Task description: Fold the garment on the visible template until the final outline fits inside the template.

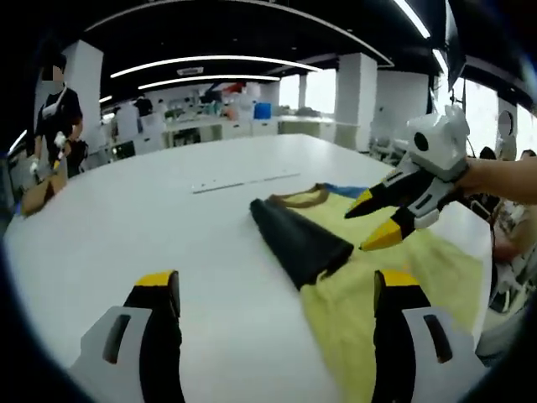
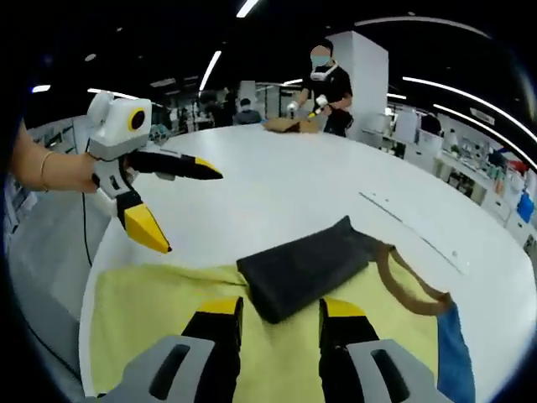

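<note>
With one dark sleeve (image 2: 306,264) already lying folded across the yellow shirt (image 1: 394,285) on the white table (image 1: 168,218), both grippers, left (image 1: 277,290) and right (image 2: 281,315), are hovering wide and empty, seemingly lining up another fold.

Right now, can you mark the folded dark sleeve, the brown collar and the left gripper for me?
dark sleeve (image 2: 306,264), right gripper view, middle of the folded black panel.
brown collar (image 2: 409,290), right gripper view, on the tan neckline band.
left gripper (image 2: 186,206), right gripper view, between its yellow tips.
</note>
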The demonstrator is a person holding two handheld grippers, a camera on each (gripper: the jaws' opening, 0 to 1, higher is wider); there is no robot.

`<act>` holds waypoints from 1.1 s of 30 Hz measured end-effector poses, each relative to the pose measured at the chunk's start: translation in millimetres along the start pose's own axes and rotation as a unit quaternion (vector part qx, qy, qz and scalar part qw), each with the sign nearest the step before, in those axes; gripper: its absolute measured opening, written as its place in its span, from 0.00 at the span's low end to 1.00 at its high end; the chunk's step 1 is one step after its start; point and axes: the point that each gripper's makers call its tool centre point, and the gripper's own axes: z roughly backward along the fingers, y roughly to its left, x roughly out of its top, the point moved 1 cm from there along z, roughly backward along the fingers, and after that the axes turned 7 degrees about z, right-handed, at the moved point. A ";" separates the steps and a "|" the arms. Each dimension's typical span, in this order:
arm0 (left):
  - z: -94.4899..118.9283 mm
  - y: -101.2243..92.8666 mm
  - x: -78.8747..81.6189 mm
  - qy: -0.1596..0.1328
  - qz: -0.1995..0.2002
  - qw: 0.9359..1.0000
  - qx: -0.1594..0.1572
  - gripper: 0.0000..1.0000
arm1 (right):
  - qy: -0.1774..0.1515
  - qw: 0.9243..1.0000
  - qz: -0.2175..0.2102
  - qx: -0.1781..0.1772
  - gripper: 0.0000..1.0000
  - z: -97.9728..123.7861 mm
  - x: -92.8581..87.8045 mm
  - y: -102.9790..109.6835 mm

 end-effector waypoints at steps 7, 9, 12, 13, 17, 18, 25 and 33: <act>3.2 8.3 -4.3 0.003 0.008 1.000 0.009 0.91 | 0.021 1.000 0.022 -0.004 0.17 -14.3 -10.5 0.8; 4.3 9.7 -6.0 0.005 0.011 1.000 0.011 0.90 | 0.020 1.000 0.022 -0.005 0.13 -15.9 -10.8 0.4; 5.3 11.3 -8.6 0.007 0.013 1.000 0.014 0.88 | 0.020 0.999 0.024 -0.011 0.07 -17.9 -10.5 -1.8; 5.5 11.5 -9.3 0.008 0.014 1.000 0.014 0.88 | 0.020 0.999 0.025 -0.012 0.04 -18.1 -10.4 -2.3; 5.8 12.0 -11.4 0.011 0.015 1.000 0.015 0.85 | 0.023 0.999 0.027 -0.010 0.00 -17.4 -10.4 -1.4; 5.5 11.5 -11.7 0.012 0.016 1.000 0.013 0.85 | 0.022 0.999 0.025 -0.011 0.00 -16.3 -9.6 -1.8; 1.9 6.4 -9.8 0.011 0.011 1.000 0.005 0.81 | -0.002 1.000 0.014 -0.028 0.00 -5.3 5.3 -10.5; 0.8 8.3 -10.2 0.016 0.002 1.000 0.015 0.73 | -0.036 0.996 -0.038 -0.074 0.00 9.5 19.4 -26.1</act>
